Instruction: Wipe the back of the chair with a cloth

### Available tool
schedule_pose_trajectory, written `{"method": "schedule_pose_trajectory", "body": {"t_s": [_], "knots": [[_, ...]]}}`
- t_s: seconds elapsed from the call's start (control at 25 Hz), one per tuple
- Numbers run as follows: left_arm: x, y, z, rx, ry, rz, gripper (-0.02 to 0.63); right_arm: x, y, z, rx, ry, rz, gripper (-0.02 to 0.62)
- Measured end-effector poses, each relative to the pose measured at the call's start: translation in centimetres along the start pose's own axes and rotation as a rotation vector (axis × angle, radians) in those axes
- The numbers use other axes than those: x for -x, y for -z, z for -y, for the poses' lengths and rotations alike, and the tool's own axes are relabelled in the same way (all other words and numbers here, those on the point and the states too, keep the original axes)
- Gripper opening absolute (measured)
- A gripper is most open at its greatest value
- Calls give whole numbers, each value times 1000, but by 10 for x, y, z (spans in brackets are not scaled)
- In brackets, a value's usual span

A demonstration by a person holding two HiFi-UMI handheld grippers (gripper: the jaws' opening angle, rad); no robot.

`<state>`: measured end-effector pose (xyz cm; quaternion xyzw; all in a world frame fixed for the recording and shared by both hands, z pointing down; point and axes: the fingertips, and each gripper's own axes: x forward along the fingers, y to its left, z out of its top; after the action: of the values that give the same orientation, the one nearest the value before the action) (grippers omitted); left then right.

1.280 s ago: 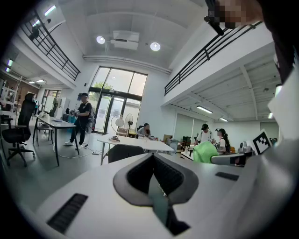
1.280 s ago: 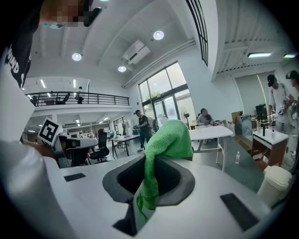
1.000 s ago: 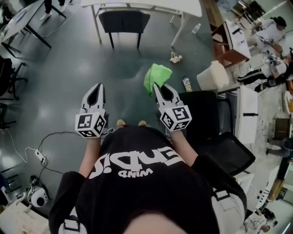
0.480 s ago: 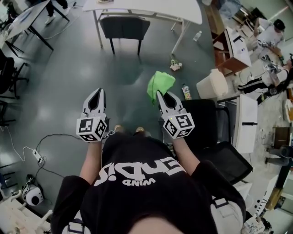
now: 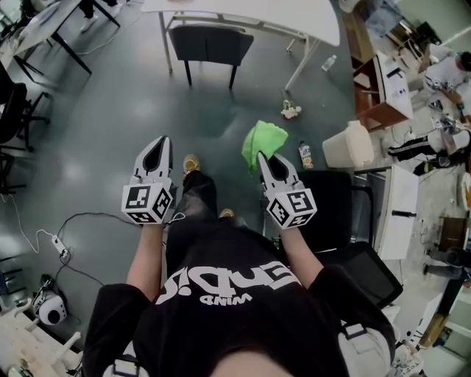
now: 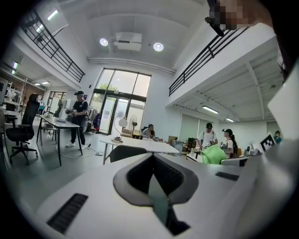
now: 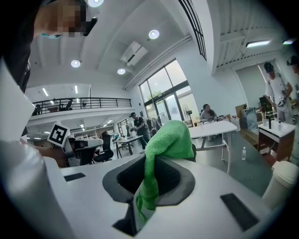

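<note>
Two white hand-held grippers are held out side by side over the grey polished floor point(image 5: 96, 147), each with a marker cube at its rear. Far to the left, a white power strip point(image 5: 62, 251) lies on that floor, its thin cable looping off beside it. The left gripper point(image 5: 156, 141) comes next: its jaws are pressed together with nothing between them, and it points out over bare floor. Between the two grippers a tan shoe point(image 5: 190, 163) of the person is stepped forward, and farther off a dark armless chair point(image 5: 210, 44) stands tucked under a long white surface point(image 5: 243, 11). Then comes the bright green terry cloth point(image 5: 263, 141), bunched into a soft lump at the tip of the right gripper point(image 5: 261, 157). The right gripper view shows that gripper's jaws clamped on a lower fold of the cloth point(image 7: 170, 135), the rest of it piled up and flopping over above the jaws. The cloth is held in the air, near the front left corner of the black office chair point(image 5: 335, 195), which stands just right of the right gripper; I cannot tell whether the cloth touches it. Beyond the chair a small clear bottle with a yellow label point(image 5: 305, 154) stands on the floor, with an off-white plastic bin point(image 5: 352, 144) just beside it to the right.
</note>
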<state>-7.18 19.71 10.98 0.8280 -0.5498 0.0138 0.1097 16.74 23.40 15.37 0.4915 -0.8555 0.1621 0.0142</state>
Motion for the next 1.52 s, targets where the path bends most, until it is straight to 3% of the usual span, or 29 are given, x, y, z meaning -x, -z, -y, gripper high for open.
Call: {"method": "schedule_pose_trajectory", "body": {"t_s": [0.28, 0.64, 0.92, 1.16, 1.52], "knots": [[-86, -9, -52, 6, 44, -14, -2, -78, -12, 24, -15, 20, 1, 46], [-219, -31, -124, 8, 102, -55, -2, -214, -64, 70, -26, 54, 54, 46], [-290, -38, -162, 31, 172, -89, -2, -287, -91, 94, -26, 111, 87, 46], [-346, -17, -183, 30, 187, -91, -2, -328, -77, 132, -19, 140, 97, 46], [-388, 26, -201, 23, 154, -67, -2, -374, -40, 161, 5, 99, 98, 46]]}}
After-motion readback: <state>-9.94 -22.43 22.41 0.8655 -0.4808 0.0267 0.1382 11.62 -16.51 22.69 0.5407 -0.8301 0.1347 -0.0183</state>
